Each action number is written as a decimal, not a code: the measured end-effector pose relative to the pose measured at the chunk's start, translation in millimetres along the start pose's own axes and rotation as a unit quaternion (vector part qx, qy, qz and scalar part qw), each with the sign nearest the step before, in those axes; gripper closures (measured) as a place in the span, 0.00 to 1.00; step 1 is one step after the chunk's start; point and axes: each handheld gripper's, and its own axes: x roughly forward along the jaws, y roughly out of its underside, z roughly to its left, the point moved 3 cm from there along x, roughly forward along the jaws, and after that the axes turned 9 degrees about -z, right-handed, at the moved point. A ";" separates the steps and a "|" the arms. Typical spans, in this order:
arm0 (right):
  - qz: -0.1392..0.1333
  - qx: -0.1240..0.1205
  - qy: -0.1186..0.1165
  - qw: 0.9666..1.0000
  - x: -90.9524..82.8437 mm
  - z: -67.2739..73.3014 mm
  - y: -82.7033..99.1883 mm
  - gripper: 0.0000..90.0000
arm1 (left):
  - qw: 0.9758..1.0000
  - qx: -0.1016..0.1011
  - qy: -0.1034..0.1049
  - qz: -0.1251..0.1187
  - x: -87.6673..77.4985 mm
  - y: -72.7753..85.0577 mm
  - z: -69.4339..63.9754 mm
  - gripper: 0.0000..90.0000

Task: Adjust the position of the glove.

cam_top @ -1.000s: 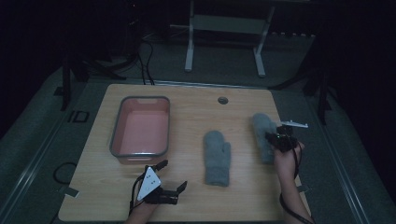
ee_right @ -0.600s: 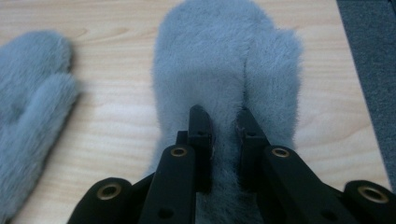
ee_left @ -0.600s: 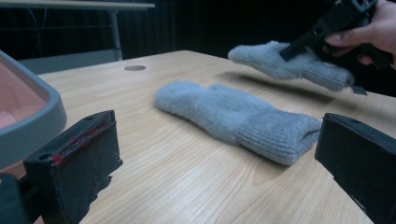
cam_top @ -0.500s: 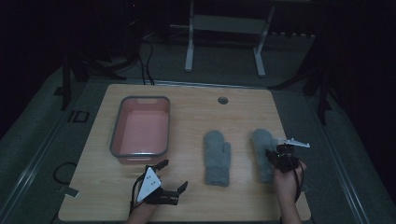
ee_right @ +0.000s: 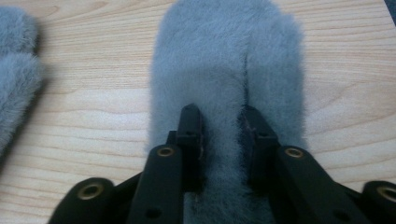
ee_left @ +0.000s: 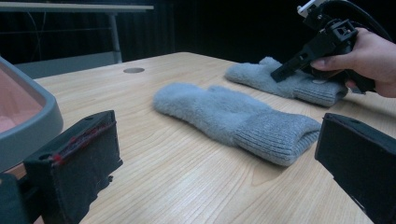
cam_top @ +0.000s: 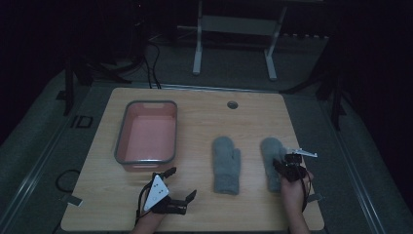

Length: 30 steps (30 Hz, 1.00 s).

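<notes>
The right gripper (cam_top: pixel 284 167) sat at the near right of the wooden table (cam_top: pixel 253 107), its two black jaws pinched into the pile of the right mitten (ee_right: pixel 229 60), a ridge of grey fleece squeezed between them just above the cuff end. That mitten (cam_top: pixel 271 151) lay flat with its rounded tip pointing to the far side, and the hand (cam_top: pixel 293 192) holding the gripper came in from the near edge. Just to its left, apart from it, the left mitten (cam_top: pixel 226 163) lay parallel, thumb toward the right, ribbed cuff (ee_left: pixel 275 135) nearest the person. Both were fuzzy grey fleece with a tighter knitted cuff. The left gripper (cam_top: pixel 179 184) rested at the near left of the table, jaws spread wide with nothing between them, well apart from both mittens. Beyond it stood a pink tray (cam_top: pixel 121 141) with a grey rim, on the left half of the table, and a small round hole (cam_top: pixel 232 105) showed near the far edge
</notes>
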 end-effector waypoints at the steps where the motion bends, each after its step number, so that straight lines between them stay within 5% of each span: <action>1: -0.002 0.000 -0.003 1.000 -0.6 -0.1 -0.6 0.73 | 1.000 0.000 0.000 0.001 -0.2 -0.1 -0.2 0.00; 5: -0.017 -0.008 -0.031 0.999 -12.9 0.5 -8.1 0.53 | 1.000 -0.001 0.000 -0.001 -1.1 -0.8 -0.3 0.00; 10: -0.026 -0.068 -0.030 0.997 -20.3 2.9 -11.4 0.52 | 1.000 0.000 0.001 0.001 0.4 -0.4 0.1 0.00; 17: -0.007 -0.060 -0.026 0.998 -3.3 -4.9 3.7 0.57 | 1.000 -0.007 0.001 0.002 0.2 0.0 1.1 0.00; 20: -0.008 -0.080 -0.019 0.997 -0.5 -0.7 8.9 0.63 | 1.000 -0.006 0.007 0.005 1.9 0.3 -0.7 0.00; 25: -0.009 -0.065 0.002 0.998 -0.5 4.7 8.7 0.86 | 1.000 -0.002 0.020 0.008 4.2 1.0 -2.0 0.00; 30: -0.015 -0.047 0.019 0.999 -8.1 10.1 -0.8 0.89 | 1.000 -0.004 0.018 0.002 2.5 -2.2 0.0 0.00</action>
